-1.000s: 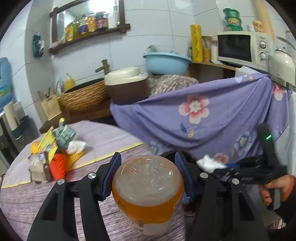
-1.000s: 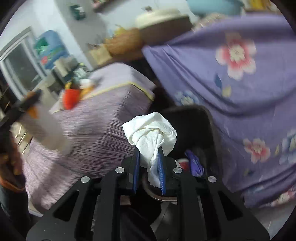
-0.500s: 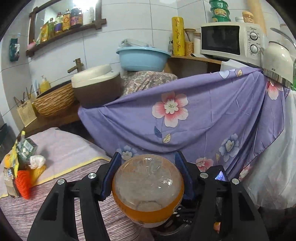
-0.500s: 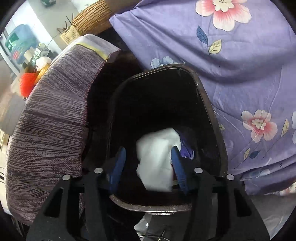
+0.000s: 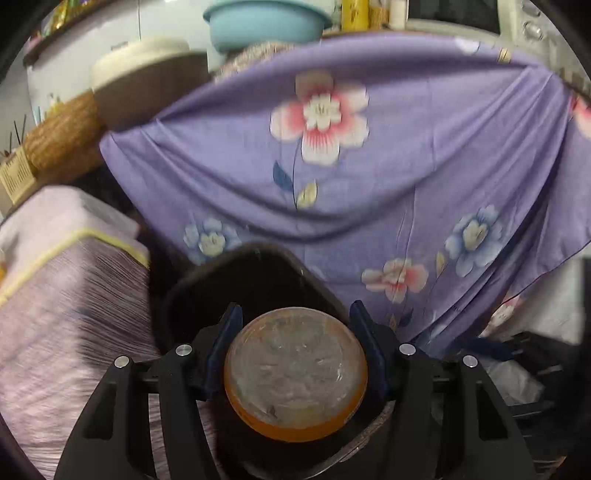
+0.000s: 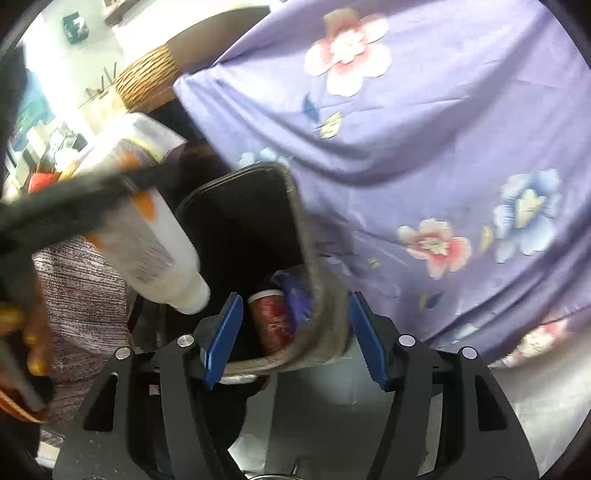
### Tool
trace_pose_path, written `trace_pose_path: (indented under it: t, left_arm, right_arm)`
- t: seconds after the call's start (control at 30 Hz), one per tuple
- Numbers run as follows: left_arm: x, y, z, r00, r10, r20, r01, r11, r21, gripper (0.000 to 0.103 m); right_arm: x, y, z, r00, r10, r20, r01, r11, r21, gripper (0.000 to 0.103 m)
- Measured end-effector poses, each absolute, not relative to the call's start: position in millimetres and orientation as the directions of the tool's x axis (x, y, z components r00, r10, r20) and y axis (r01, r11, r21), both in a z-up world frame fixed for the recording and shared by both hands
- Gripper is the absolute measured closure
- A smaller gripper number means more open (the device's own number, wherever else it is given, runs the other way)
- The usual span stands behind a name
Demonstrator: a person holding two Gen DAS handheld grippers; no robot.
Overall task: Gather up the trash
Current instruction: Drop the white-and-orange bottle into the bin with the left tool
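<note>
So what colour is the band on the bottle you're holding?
Orange band on the bottle; clearest in the left wrist view.

A purple floral cloth (image 5: 388, 155) hangs across the furniture behind. Above it stand a blue basin (image 5: 266, 20) and a microwave (image 5: 465, 16) against a white tiled wall (image 5: 110, 33). A woven basket (image 5: 62, 133) sits left. Daylight brightens the left side.

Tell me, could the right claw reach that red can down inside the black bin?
Probably yes. The right claw is open and empty, its jaws having just been opening, and it hangs at the black bin's near rim. The red can lies uncovered below. The left claw's plastic bottle crowds one side, though.
</note>
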State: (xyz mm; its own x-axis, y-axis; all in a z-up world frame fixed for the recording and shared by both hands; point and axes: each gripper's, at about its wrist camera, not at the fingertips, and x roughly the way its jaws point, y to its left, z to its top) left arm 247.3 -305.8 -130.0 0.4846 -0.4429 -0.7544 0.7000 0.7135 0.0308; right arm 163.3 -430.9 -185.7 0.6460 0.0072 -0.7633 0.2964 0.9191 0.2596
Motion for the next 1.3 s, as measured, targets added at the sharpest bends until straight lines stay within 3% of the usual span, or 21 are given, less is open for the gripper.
trace_pose_path:
  t: [0.3,0.33,0.47,0.7,0.93,1.07,1.3]
  left_arm:
    - [259.7,-325.5,-197.0,0.423,-0.342,-0.839,0.677,0.735,0.042,0.043]
    - [260.1,-325.8,-201.1,0.421,-0.332,-0.844,0.674,0.737,0.047,0.041]
    - [254.9,-323.6,-203.0,0.44,-0.311,-0.842,0.675,0.734,0.082,0.017]
    - [235.8,-307.4,-162.4,0.478,-0.377,-0.793,0.661,0.749,0.043,0.009]
    - [204.7,-272.3,-90.6,0.573,-0.441,-0.691,0.646,0.761,0.051,0.006]
    - [190.5,-238.3,-51.3,0.612,-0.47,-0.636,0.626,0.779,0.027,0.005]
    - [186.9,-169.2,-18.9,0.685,-0.41,-0.602,0.531,0.847,0.028,0.005]
  right_arm:
    - [130.2,-459.2,-180.1,0.652,-0.039,-0.757,0.374,0.885,0.277,0.041]
    - [128.8,-459.7,-179.9,0.654,-0.041,-0.755,0.376,0.884,0.278,0.04]
    - [127.5,-459.6,-177.3,0.661,-0.043,-0.749,0.379,0.881,0.284,0.04]
    - [126.6,-456.9,-161.5,0.69,-0.077,-0.72,0.383,0.883,0.273,0.039]
    - [129.8,-457.9,-144.8,0.706,-0.107,-0.7,0.392,0.882,0.261,0.035]
    - [140.2,-444.3,-134.6,0.72,-0.074,-0.69,0.35,0.897,0.27,0.034]
    - [170.7,-388.7,-111.0,0.749,0.032,-0.662,0.193,0.945,0.264,0.028]
